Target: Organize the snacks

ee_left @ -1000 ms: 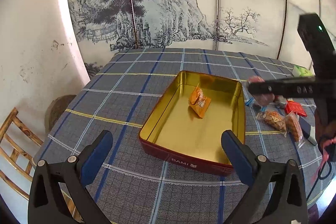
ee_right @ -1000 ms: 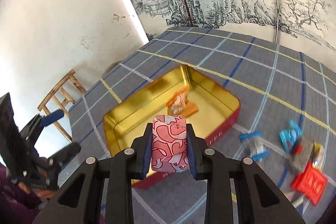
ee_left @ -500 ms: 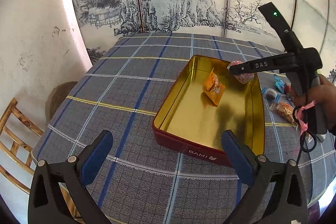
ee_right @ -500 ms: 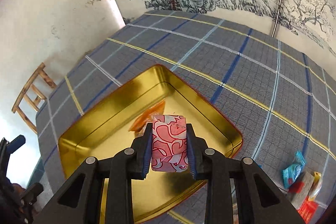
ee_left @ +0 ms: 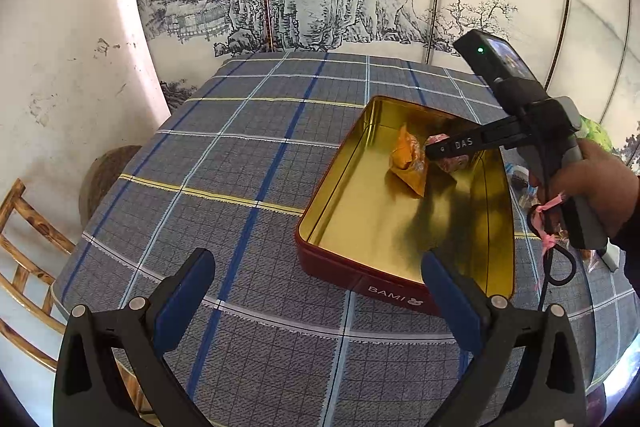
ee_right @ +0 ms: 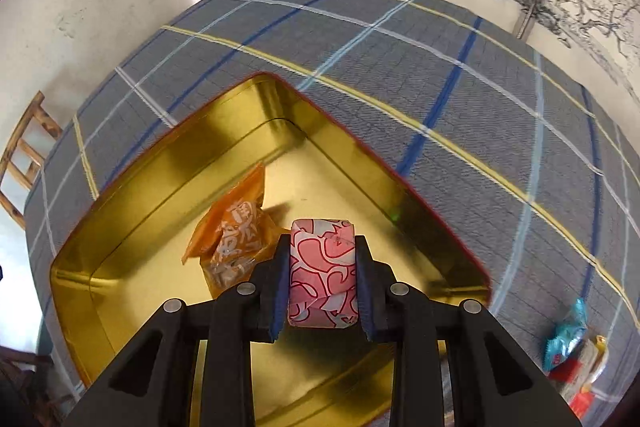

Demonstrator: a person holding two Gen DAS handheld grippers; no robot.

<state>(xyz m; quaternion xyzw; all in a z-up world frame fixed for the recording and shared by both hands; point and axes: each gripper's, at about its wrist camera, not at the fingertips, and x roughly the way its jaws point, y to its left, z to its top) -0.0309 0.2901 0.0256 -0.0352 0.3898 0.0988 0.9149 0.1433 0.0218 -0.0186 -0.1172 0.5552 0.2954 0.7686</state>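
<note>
Right gripper (ee_right: 322,281) clamps pink-and-white snack packet (ee_right: 322,275), poised over gold inside of tin (ee_right: 168,187), just beside orange packet (ee_right: 234,235) lying on tin floor. Left gripper (ee_left: 316,291) spread wide, holding nothing, above checked tablecloth (ee_left: 224,163) near tin's front wall. More packets (ee_right: 570,339) on cloth beside tin.

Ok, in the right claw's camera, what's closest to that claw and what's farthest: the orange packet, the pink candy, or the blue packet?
1. Pink candy: pinched in the right claw.
2. Orange packet: just left of the claw, lying in the gold tin.
3. Blue packet: far right, out on the tablecloth beside other wrappers.
</note>
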